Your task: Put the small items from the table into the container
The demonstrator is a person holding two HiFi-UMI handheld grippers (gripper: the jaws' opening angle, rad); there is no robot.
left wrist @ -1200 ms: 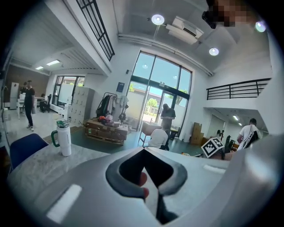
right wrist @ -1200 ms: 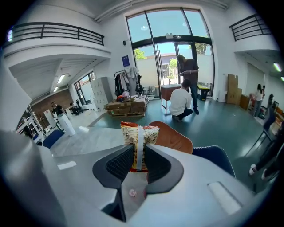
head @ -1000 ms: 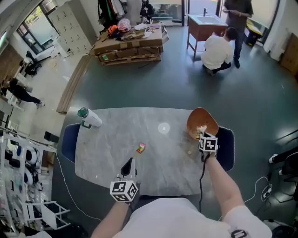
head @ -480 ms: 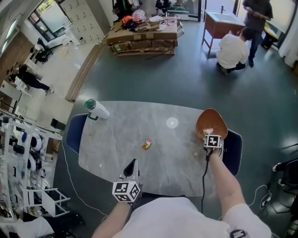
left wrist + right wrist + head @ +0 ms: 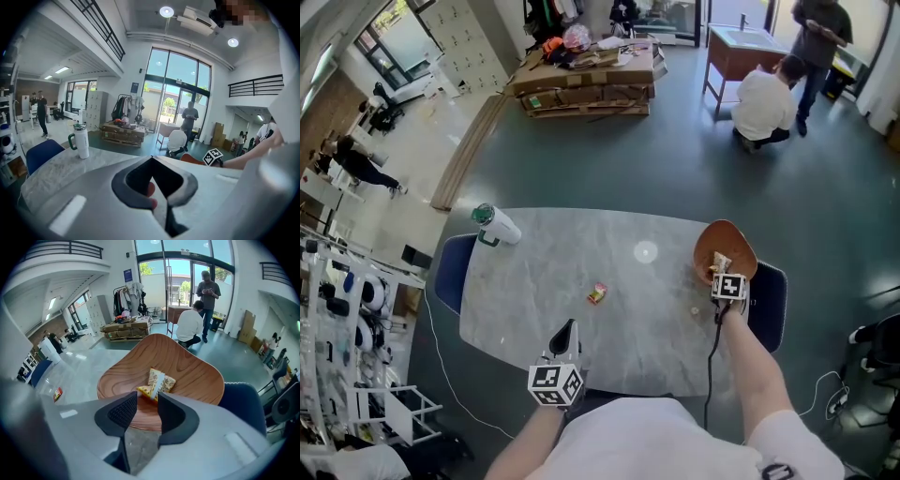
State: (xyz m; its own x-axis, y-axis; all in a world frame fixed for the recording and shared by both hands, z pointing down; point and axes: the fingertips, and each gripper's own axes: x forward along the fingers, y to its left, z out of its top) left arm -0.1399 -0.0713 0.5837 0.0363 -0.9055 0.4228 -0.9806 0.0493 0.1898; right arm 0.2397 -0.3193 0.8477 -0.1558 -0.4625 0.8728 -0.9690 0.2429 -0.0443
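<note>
A wooden bowl [image 5: 741, 242] stands at the table's right end. In it lies a yellow and white snack packet [image 5: 719, 264]. My right gripper [image 5: 727, 278] hangs over the bowl's near rim. In the right gripper view its jaws [image 5: 147, 399] are opening, and the packet [image 5: 157, 383] rests in the bowl [image 5: 187, 357] just past the tips, free of the pads. A small red and yellow item [image 5: 597, 293] lies mid-table. My left gripper [image 5: 565, 330] hovers near the front edge, short of that item. Its tips [image 5: 151, 161] meet, with nothing gripped.
A white tumbler with a green lid [image 5: 495, 225] lies at the table's far left corner. Blue chairs stand at the left end [image 5: 450, 272] and the right end [image 5: 769, 300]. A pallet of cardboard [image 5: 581, 80] and two people [image 5: 764, 103] are on the floor beyond.
My right gripper has sunk a little towards the bowl's near rim. The left gripper and the red item have stayed where they were.
</note>
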